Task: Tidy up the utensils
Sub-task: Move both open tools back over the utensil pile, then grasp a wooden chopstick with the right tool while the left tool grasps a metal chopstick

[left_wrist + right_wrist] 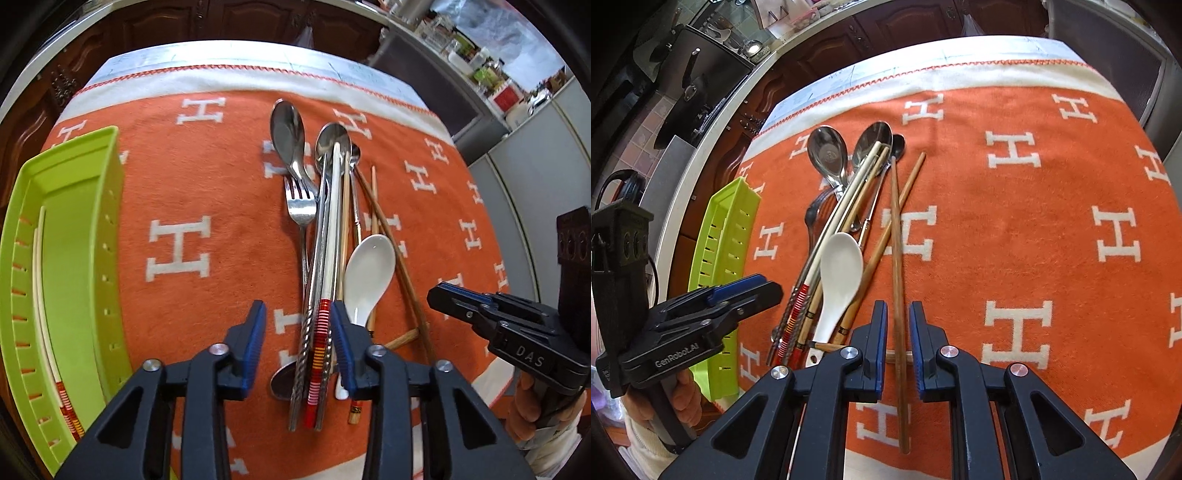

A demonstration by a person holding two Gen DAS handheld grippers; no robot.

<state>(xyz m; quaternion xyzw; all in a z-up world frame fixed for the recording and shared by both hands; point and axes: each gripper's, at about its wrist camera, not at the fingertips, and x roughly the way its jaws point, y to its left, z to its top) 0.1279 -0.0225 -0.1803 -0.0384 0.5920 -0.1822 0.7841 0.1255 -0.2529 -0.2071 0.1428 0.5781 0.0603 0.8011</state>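
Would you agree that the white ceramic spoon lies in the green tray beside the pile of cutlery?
Not quite: the white ceramic spoon lies on the orange cloth within the pile; the left wrist view shows the green tray holding only chopsticks.

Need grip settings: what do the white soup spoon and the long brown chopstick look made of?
White soup spoon: probably glazed ceramic, though melamine is possible; smooth, glossy, with bright highlights. Long brown chopstick: apparently wood or bamboo; matte brown with lengthwise grain.
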